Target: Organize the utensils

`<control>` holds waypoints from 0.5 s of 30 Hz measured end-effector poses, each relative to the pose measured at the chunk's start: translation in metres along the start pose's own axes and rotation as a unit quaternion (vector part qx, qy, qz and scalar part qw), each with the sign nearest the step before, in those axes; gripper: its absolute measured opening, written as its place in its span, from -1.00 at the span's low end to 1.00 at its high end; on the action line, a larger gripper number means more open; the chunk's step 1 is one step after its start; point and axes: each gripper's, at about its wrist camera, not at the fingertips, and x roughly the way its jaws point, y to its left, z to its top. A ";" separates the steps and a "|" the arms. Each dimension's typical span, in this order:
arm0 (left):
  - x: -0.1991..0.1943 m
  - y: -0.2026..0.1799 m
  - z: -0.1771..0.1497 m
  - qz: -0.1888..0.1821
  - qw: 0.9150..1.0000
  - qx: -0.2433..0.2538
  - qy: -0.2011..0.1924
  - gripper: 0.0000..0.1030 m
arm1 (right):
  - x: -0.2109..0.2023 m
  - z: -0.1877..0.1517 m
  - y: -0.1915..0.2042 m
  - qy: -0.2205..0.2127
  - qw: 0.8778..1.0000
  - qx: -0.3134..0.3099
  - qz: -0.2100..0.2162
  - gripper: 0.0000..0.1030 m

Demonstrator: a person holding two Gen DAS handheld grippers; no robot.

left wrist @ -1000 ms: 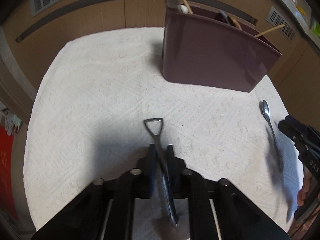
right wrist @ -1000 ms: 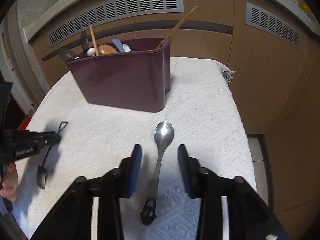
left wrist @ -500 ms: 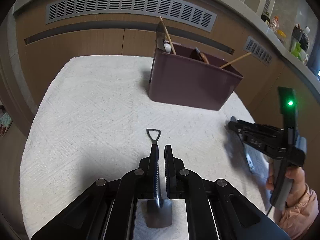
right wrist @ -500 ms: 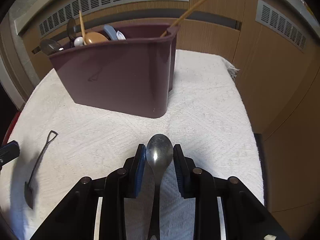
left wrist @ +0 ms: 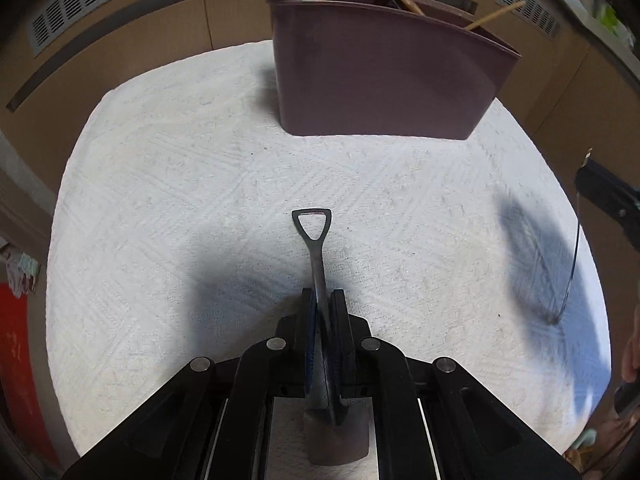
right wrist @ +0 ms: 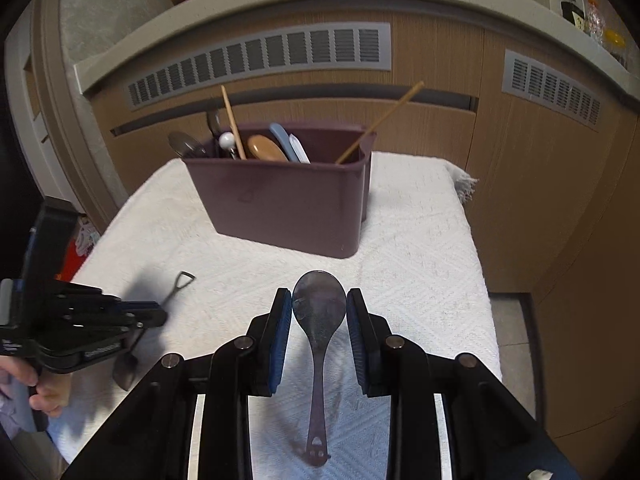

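Two utensils are gripped, neither yet binned: the shovel-handled spoon (left wrist: 318, 264) is clamped in the left gripper (left wrist: 323, 300), the steel spoon (right wrist: 319, 308) pinched by the right gripper (right wrist: 319, 300), above the table (right wrist: 420, 240), near the part-filled caddy (right wrist: 288, 204).

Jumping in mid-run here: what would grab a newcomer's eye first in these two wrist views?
First, the left tongs, shut on a small shovel-shaped spoon above the white cloth. Next, the right tongs, with a steel spoon by its bowl between the blue pads. Behind both stands the maroon caddy, already full of utensils, at the cloth's far side.
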 end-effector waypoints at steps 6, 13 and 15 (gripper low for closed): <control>-0.039 0.008 -0.028 -0.043 0.992 -0.053 -0.102 -0.89 | -0.026 -0.009 0.010 -0.025 1.000 0.001 0.017 -0.51; -0.082 0.006 -0.037 -0.062 0.980 -0.061 -0.179 -0.91 | -0.046 -0.013 0.015 -0.042 0.999 0.001 0.026 -0.52; -0.086 0.005 -0.033 -0.065 0.979 -0.059 -0.186 -0.92 | -0.046 -0.013 0.016 -0.043 0.999 -0.002 0.025 -0.51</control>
